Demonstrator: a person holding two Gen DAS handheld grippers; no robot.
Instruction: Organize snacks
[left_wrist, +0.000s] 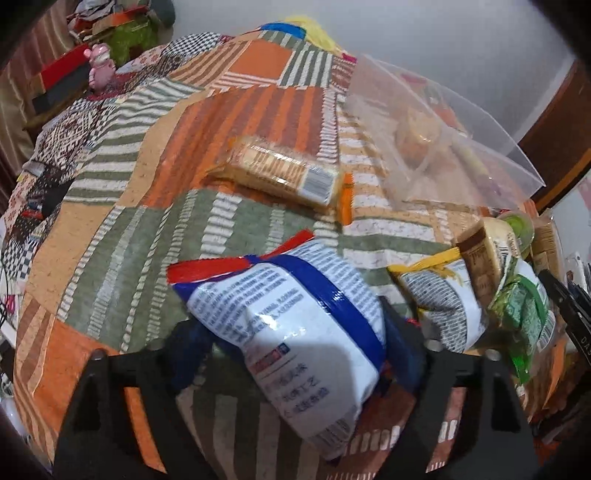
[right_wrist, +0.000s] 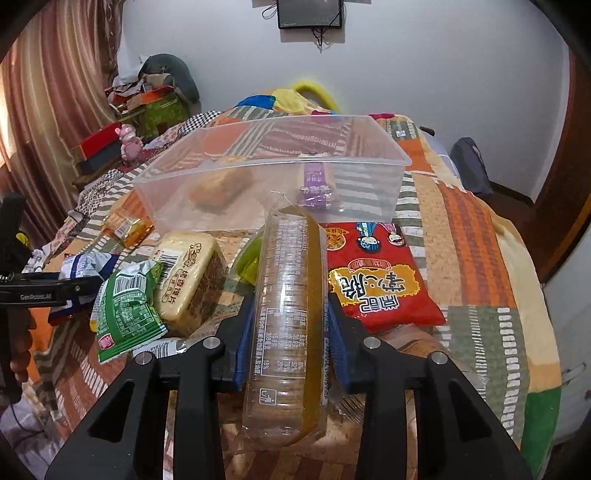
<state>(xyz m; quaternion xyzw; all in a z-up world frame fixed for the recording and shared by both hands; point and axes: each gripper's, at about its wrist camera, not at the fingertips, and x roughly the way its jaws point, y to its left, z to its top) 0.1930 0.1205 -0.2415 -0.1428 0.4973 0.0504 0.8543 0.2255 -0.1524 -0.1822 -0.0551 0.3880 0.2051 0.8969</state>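
Note:
My left gripper (left_wrist: 291, 332) is shut on a white snack bag with blue and red trim (left_wrist: 295, 325), held above the patchwork cloth. My right gripper (right_wrist: 290, 328) is shut on a clear sleeve of round biscuits (right_wrist: 288, 321), pointing toward the clear plastic box (right_wrist: 369, 184), which holds a purple packet (right_wrist: 317, 184) and a golden snack (right_wrist: 218, 188). The box also shows in the left wrist view (left_wrist: 461, 147). A biscuit pack (left_wrist: 280, 173) lies on the cloth ahead of the left gripper.
A red snack bag (right_wrist: 376, 277), a yellow-green cup (right_wrist: 251, 258), a beige cracker pack (right_wrist: 192, 280) and a green packet (right_wrist: 125, 314) lie in front of the box. An orange packet (right_wrist: 127, 227) lies left. The patchwork cloth (left_wrist: 110, 221) covers the surface; clutter stands at far left.

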